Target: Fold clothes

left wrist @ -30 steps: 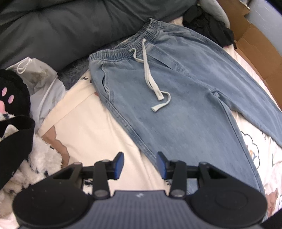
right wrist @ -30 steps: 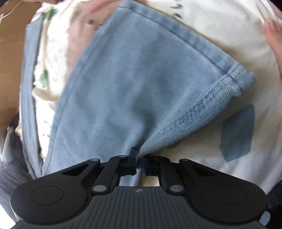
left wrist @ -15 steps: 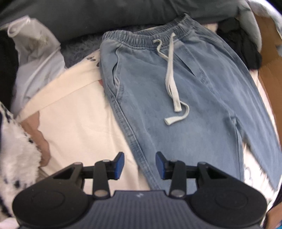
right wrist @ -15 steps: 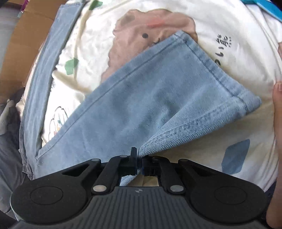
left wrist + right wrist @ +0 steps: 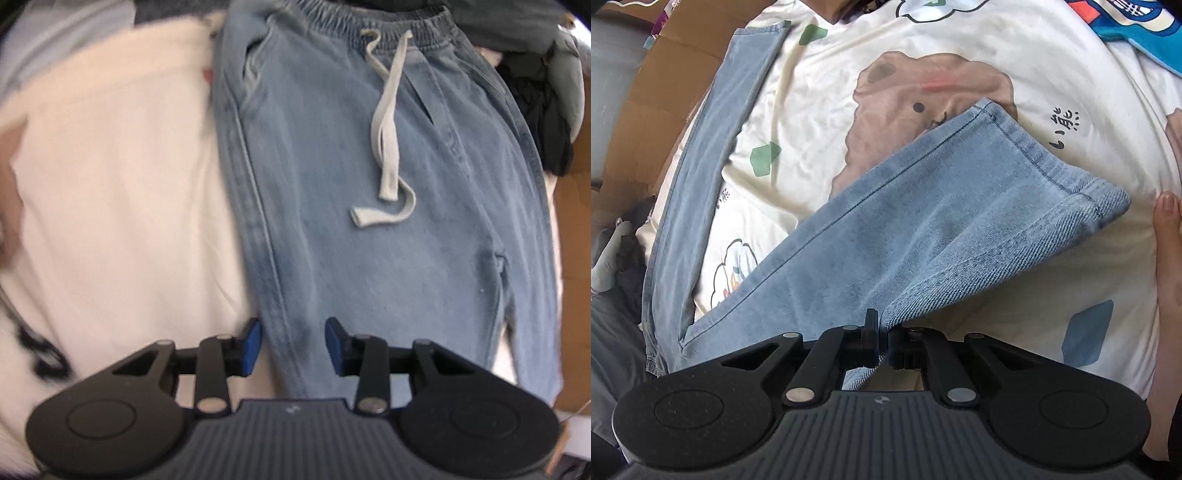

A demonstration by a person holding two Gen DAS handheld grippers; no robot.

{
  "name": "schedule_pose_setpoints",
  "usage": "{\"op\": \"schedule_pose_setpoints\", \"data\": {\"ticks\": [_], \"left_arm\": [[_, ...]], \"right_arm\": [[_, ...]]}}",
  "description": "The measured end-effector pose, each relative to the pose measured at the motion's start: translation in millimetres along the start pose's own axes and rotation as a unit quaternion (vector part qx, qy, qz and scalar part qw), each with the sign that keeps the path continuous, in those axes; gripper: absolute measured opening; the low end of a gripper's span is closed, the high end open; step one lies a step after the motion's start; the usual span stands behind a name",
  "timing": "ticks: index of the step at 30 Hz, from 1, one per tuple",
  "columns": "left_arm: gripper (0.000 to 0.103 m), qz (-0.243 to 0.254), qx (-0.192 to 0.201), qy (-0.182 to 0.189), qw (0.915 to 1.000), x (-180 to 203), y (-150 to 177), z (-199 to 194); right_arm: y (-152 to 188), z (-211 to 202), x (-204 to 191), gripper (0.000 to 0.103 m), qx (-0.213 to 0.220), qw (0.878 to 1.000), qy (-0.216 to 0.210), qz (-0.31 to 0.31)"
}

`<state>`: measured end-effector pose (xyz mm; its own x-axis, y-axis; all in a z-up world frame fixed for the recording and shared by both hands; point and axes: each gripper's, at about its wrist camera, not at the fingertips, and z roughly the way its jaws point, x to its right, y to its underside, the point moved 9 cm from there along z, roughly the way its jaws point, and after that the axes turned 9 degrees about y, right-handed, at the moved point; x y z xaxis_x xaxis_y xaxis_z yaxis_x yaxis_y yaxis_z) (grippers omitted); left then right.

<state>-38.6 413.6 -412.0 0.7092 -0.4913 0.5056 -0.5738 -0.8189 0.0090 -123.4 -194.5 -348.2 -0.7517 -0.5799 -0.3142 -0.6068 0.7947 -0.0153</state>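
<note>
left gripper [image 5: 293, 345]: jaws wide apart, empty, over a leg of the jeans [image 5: 369, 206] | jeans: spread on cream bedsheet [image 5: 122, 184], waistband at frame top | right gripper [image 5: 884, 345]: jaws clamped on jeans hem [image 5: 997, 236], frame centre

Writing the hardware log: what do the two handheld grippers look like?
Left gripper: black ribbed body, two round discs, silver pivot pins, black linkage arms, blue pads on the fingers. Right gripper: same black build; pad colour hidden.
</note>
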Motion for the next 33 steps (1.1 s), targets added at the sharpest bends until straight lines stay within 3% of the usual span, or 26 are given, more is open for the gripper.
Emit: {"op": "schedule_pose_setpoints", "data": {"ticks": [5, 12, 19, 30, 33], "left_arm": [[0.041, -0.028, 0.017, 0.021, 0.9992, -5.3, 1.7, 6.8], [0.040, -0.036, 0.060, 0.034, 0.9970, -13.5, -32.7, -6.2], [0.026, -0.051, 0.090, 0.054, 0.9932, -22.1, -70.3, -15.5], [0.028, -0.071, 0.106, 0.077, 0.9888, -34.2, -83.9, -12.3], [0.037, -0.081, 0.113, 0.090, 0.9862, -36.2, -82.9, -9.3]], "right_arm": [[1.0, -0.7, -0.1, 0.002, 0.001, 1.000, 0.004, -0.008], [3.0, 1.2, 2.5, 0.002, 0.004, 1.000, 0.009, -0.013], [1.2, 0.2, -2.8, 0.002, 0.011, 1.000, 0.008, -0.019], [3.6, -2.0, -2.2, 0.002, 0.018, 1.000, 0.010, -0.021], [4.1, -3.7, -3.7, 0.002, 0.019, 1.000, 0.010, -0.021]]}}
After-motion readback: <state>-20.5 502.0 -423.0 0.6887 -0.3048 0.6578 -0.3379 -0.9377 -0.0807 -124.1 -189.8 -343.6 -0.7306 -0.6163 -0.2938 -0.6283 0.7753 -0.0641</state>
